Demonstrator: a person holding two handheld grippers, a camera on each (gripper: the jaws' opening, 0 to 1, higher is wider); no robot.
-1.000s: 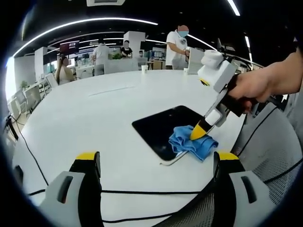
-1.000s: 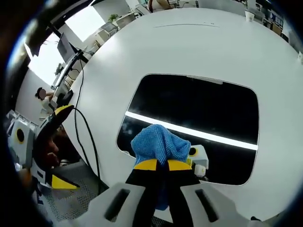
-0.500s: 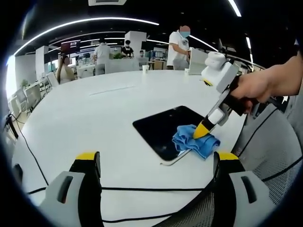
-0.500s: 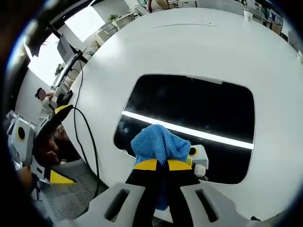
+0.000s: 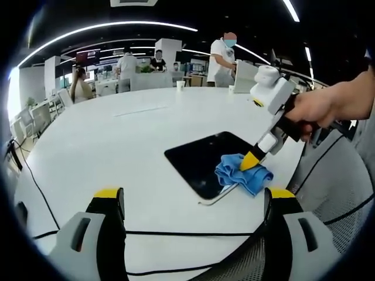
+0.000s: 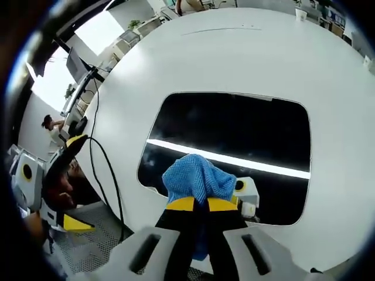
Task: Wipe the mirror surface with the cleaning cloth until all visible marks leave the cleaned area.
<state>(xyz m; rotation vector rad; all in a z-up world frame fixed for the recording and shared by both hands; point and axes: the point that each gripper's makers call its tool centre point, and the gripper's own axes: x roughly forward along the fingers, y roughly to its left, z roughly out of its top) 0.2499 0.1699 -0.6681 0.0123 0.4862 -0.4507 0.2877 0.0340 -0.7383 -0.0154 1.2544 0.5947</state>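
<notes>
The mirror (image 6: 234,146) lies flat on the white tabletop (image 6: 246,58), a dark rounded rectangle reflecting a bright ceiling strip as a white line across it. In the left gripper view the mirror (image 5: 205,161) sits right of centre on the tabletop (image 5: 105,146), near the edge closest to the person.

The right gripper (image 6: 195,204) is clenched on the blue cloth (image 6: 196,178), its yellow-tipped jaws pressed together with the cloth bunched up above them. The cloth rests on the near edge of the mirror. In the left gripper view the right gripper (image 5: 253,162) comes down at a slant from a hand (image 5: 316,108) at the right, its yellow tip pushed into the cloth (image 5: 241,173), which lies over the mirror's near right corner and partly onto the tabletop.

The left gripper (image 5: 193,202) hangs released, jaws wide apart, above the near edge of the tabletop and well apart from the mirror, holding nothing. In the right gripper view the left gripper (image 6: 58,187) shows at the left, off the tabletop's edge.

A black cable (image 5: 176,237) runs across the tabletop between the left gripper's jaws. A thin grey piece (image 5: 214,198) pokes out from under the mirror beside the cloth; what it is cannot be told. A paper cup (image 5: 179,85) stands at the far side of the tabletop, and several people (image 5: 221,58) stand or sit beyond it among desks. A mesh chair (image 5: 334,181) sits at the right, close to the tabletop's edge.
</notes>
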